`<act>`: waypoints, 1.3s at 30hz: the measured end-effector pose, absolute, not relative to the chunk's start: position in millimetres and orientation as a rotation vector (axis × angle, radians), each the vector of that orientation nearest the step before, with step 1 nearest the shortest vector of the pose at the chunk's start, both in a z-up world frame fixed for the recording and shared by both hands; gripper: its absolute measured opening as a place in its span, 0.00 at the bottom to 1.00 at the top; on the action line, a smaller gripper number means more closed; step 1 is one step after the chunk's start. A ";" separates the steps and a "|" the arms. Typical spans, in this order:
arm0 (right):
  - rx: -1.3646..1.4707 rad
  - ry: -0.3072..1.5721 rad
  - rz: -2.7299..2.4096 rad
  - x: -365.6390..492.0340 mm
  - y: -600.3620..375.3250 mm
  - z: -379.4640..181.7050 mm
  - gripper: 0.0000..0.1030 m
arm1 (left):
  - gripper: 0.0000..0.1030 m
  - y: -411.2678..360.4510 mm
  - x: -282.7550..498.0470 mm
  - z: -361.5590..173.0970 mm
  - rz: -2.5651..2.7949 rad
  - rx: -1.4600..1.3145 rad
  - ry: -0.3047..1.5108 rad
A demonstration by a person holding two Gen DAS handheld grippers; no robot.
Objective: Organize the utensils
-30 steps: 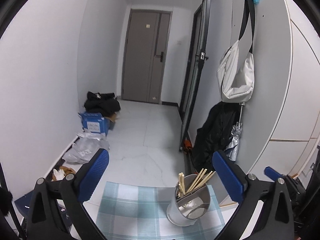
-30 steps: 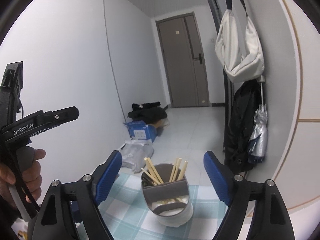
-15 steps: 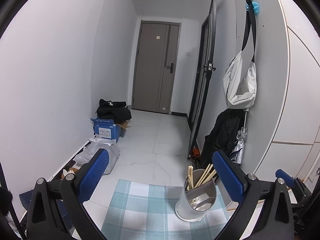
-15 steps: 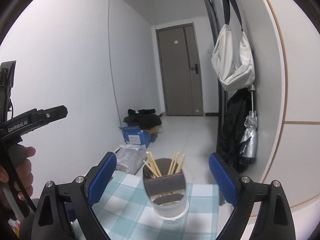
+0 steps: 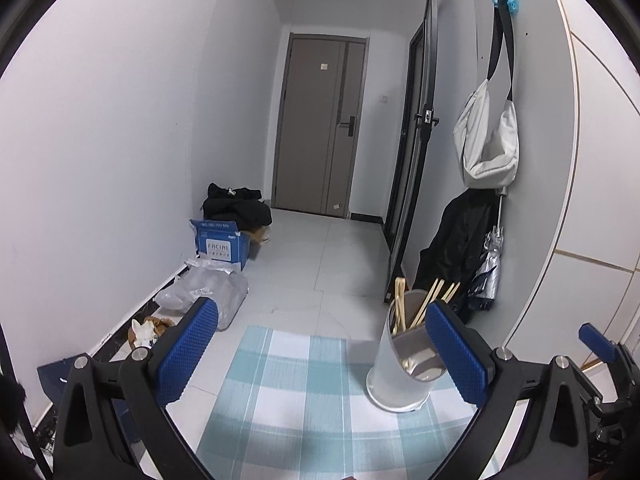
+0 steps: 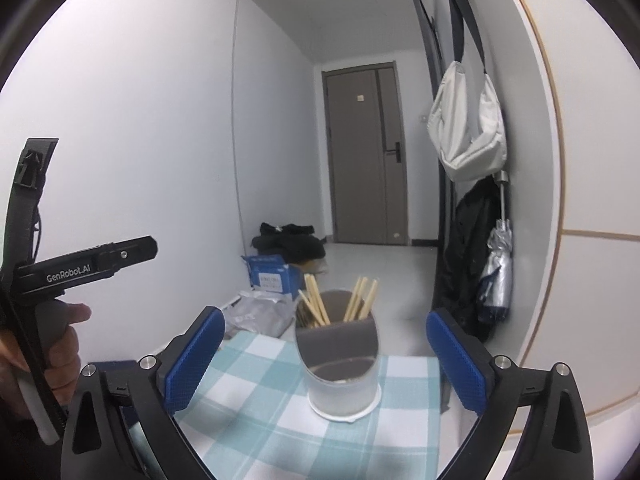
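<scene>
A grey cylindrical utensil holder (image 6: 340, 364) stands on a teal checked cloth (image 6: 256, 400), with several wooden chopsticks (image 6: 316, 304) sticking out of its rear compartment. My right gripper (image 6: 326, 354) faces it with its blue pads wide apart; the jaws are opening and nothing is pressed between them. In the left wrist view the same holder (image 5: 400, 368) sits at the right, just in front of my right pad, chopsticks (image 5: 420, 304) leaning out. My left gripper (image 5: 320, 344) stands open and empty over the cloth (image 5: 288, 392).
A hand on the other gripper's handle (image 6: 60, 344) shows at the left. Beyond the table's far edge lie a blue box (image 5: 220, 242), plastic bags (image 5: 208, 296) and dark clothes (image 5: 236, 206). A white bag (image 5: 488, 140), black jacket and umbrella (image 5: 490, 276) hang on the right wall.
Both views have come lower and nearer the table; the holder looks larger and more cloth shows. The right gripper's pads have spread wider apart.
</scene>
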State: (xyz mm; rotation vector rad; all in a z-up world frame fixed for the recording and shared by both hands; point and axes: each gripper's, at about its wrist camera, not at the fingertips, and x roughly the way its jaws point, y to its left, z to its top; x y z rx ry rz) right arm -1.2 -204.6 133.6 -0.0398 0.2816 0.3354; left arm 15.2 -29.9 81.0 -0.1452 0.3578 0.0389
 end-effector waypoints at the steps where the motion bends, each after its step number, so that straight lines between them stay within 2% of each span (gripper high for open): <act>1: -0.049 0.280 0.324 -2.5 -204.5 130.5 1.00 | 0.99 -30.8 13.5 76.7 0.042 -0.142 0.360; 12: -0.022 0.372 0.280 2.7 -201.6 93.9 1.00 | 0.99 -41.0 8.7 53.0 0.001 -0.094 0.389; 39: -0.015 0.394 0.263 2.7 -199.2 89.1 1.00 | 0.99 -33.7 8.9 49.5 0.013 -0.131 0.412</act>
